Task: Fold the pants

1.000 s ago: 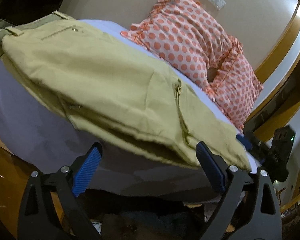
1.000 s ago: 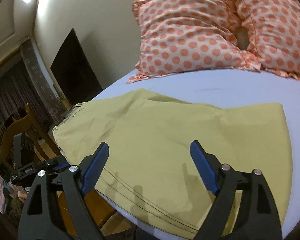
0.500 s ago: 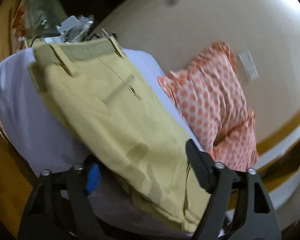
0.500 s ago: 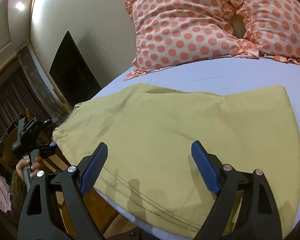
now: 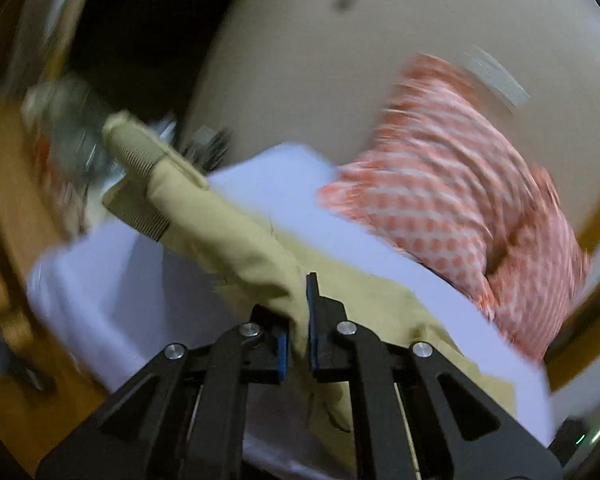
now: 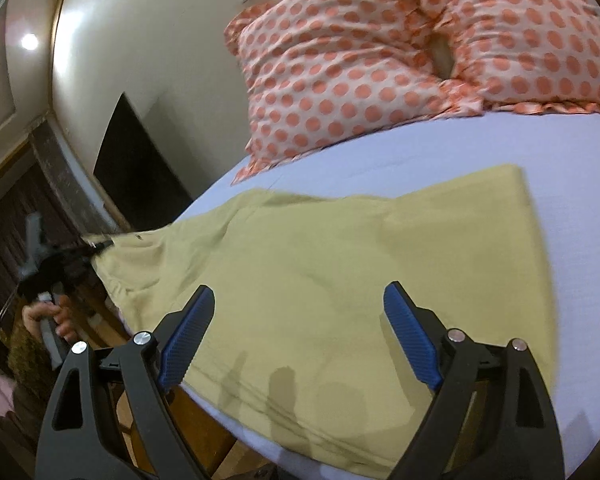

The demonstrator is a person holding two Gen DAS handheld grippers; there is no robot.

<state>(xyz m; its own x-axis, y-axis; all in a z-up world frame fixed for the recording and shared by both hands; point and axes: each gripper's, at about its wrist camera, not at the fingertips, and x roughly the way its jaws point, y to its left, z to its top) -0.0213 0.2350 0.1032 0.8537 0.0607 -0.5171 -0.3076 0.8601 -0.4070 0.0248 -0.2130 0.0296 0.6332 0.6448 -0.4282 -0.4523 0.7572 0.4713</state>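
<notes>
In the right wrist view, at far left past the bed edge, a hand grips the handle of the left gripper, whose tip meets the waist end of the khaki pants. The left wrist view, blurred, shows that gripper closed tight on a ridge of the pants — the cloth rises from between the blue pads, and the ribbed waistband is lifted off the lavender bedsheet. Rightward, the pants lie spread along the near edge of the bedsheet, the leg end reaching toward the right. The right gripper hovers over the middle of the cloth, its jaws wide apart and holding nothing — shadows of it fall on the fabric. Behind, two polka-dot pillows lean on the wall.
</notes>
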